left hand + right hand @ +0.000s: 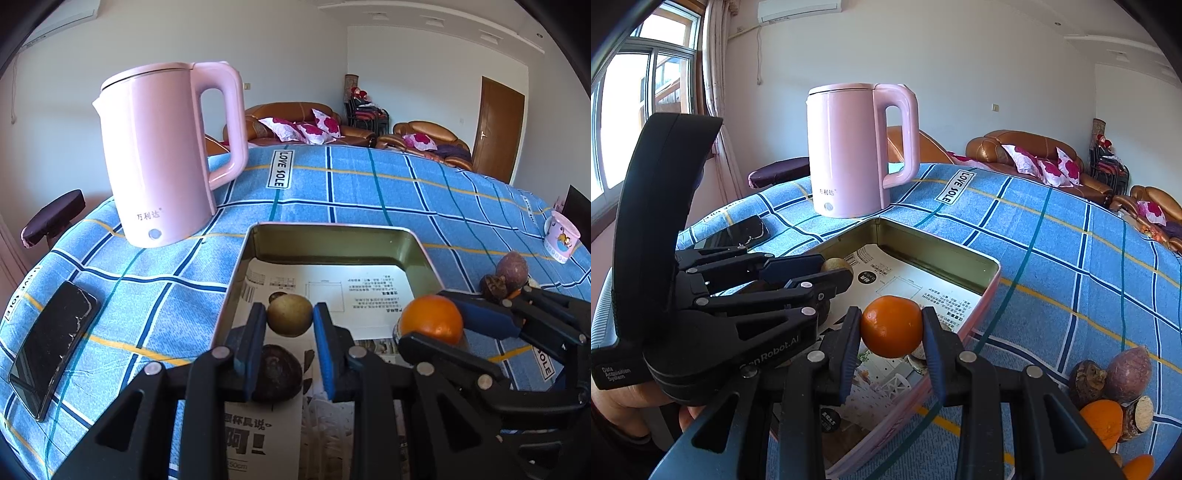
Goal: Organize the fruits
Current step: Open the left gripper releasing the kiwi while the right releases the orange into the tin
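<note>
Room: pale walls, brown leather sofas (pixel 295 122) with flowered cushions far back, a wooden door at the right of the left wrist view.
Surface: a table under a blue checked cloth (pixel 369 192), its edges bent by the lens.
Tin tray (pixel 332 240): centre of both views, lined with printed paper; its near end is cut off behind the grippers.
Left gripper (pixel 290 317): fingers closed on a yellow-brown fruit (pixel 290 314), held above the tray lining.
Dark fruit (pixel 275 373): lying in the tray below the held one, half hidden by the fingers, kind hard to tell.
Right gripper (pixel 892 328): fingers clamped on an orange (pixel 892 326) over the tray's right part.
Loose fruit pile (pixel 1115 387): lower right of the right wrist view, on the cloth outside the tray; purplish, brown and orange pieces, some cut off by the frame edge.
Kettle (pixel 162 155): pink, upright, beyond the tray's far left corner.
Phone (pixel 51 350): dark, flat on the cloth at the left.
Cup (pixel 561 238): at the right edge, partly cut off.
</note>
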`<state>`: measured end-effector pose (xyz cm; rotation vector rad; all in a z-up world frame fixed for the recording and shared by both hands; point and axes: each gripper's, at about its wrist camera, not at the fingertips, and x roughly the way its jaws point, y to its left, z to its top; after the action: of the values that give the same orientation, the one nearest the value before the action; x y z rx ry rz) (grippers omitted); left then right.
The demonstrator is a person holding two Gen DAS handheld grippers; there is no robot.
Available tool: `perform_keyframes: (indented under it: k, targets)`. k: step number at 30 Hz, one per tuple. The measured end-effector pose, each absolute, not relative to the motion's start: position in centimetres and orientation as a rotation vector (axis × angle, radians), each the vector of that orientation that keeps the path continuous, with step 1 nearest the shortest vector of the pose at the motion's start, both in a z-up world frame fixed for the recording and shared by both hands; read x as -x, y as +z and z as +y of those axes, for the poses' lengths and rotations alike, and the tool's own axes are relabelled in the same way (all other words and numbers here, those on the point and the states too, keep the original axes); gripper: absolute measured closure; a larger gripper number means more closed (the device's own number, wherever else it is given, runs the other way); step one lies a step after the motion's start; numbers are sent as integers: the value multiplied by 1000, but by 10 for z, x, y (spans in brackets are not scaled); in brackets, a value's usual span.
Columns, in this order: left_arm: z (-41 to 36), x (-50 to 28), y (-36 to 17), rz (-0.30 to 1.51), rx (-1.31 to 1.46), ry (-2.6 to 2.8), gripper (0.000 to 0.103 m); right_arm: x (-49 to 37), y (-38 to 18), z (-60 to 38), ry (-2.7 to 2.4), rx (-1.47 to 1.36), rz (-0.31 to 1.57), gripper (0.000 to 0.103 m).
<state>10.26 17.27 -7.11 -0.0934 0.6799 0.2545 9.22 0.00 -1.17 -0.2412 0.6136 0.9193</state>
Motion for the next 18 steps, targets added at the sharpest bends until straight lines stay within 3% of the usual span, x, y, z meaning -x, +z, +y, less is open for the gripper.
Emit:
perform_keyframes:
  k: [4, 8, 11, 18]
  targets:
    - [171, -100, -70, 670, 84, 270, 73, -96, -14, 3, 917, 243, 639, 66]
    - [173, -96, -68, 660, 92, 301, 54, -97, -14, 2, 901, 239, 635, 63]
    - [173, -93, -67, 645, 103, 304, 50, -96, -13, -2, 892, 223, 624, 59]
    - [163, -79, -56, 573, 141, 296, 28, -94, -4, -27, 843, 149, 556, 43]
